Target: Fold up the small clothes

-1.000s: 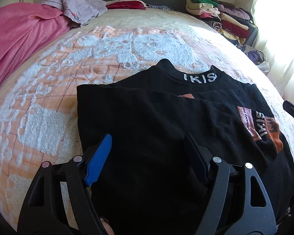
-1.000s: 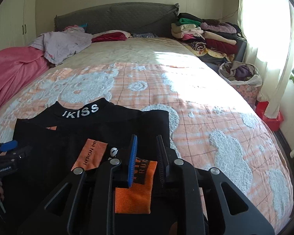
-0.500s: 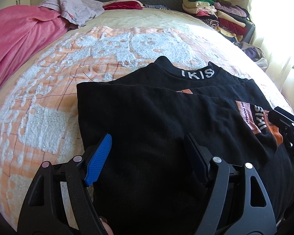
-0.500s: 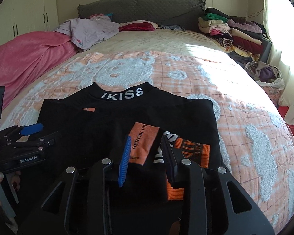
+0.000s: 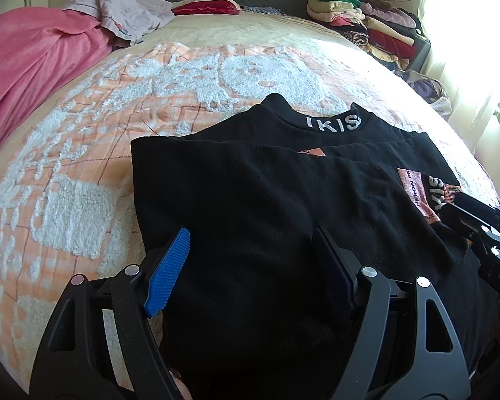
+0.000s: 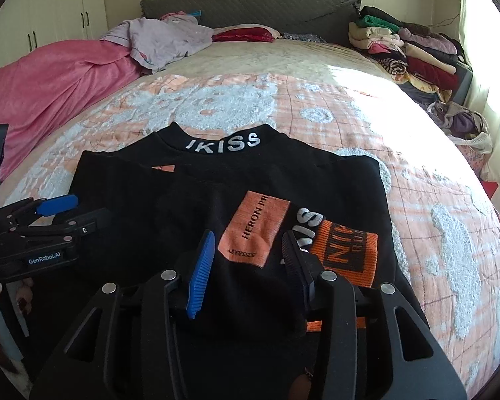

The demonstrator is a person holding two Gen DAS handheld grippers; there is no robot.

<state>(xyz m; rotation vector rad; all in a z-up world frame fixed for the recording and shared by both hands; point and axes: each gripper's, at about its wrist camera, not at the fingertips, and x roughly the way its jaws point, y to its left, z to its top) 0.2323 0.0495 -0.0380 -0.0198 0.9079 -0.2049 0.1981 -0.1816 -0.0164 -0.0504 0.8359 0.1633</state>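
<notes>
Black sweatshirt [image 6: 236, 180] flat near bed's [image 6: 316, 76] foot edge, sleeves folded in. Right gripper [image 6: 246, 263] jaws just opening, sleeve cuff released. Left gripper [image 5: 253, 266] jaws wide, empty. Next, likely: grasp hem, fold toward collar

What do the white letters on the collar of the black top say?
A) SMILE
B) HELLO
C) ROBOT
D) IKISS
D: in the right wrist view, the collar of the black top lying on the bed shows white letters that read IKISS, with the first one partly cut off.
</notes>
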